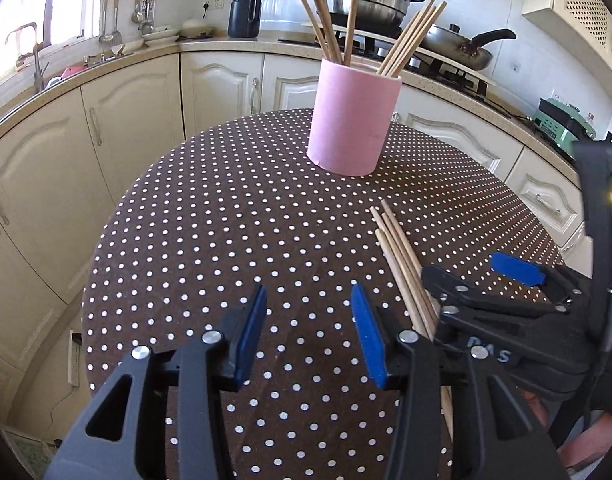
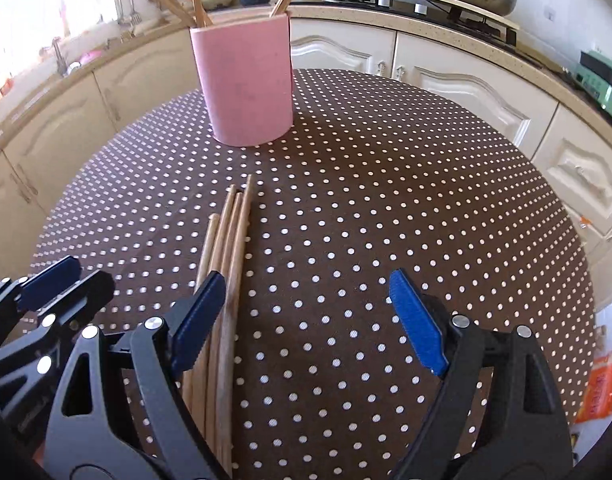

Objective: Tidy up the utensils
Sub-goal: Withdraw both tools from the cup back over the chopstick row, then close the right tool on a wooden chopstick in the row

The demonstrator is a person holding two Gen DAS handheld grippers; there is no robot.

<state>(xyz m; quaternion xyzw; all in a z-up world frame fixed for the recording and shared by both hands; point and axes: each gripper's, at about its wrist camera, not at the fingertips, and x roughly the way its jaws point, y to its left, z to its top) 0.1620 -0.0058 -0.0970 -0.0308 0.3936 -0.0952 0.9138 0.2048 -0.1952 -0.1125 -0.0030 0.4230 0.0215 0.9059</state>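
Four slim round wooden chopsticks (image 2: 226,264) lie bundled lengthwise on the brown, white-dotted cloth of the round desk (image 2: 385,200), short of a matte pink cylindrical holder (image 2: 248,80) containing further sticks. Right tongs (image 2: 306,316), blue-padded, are spread wide and released, left pad over the bundle. Left tongs (image 1: 309,336) are parted, grasping nothing, beside the bundle.
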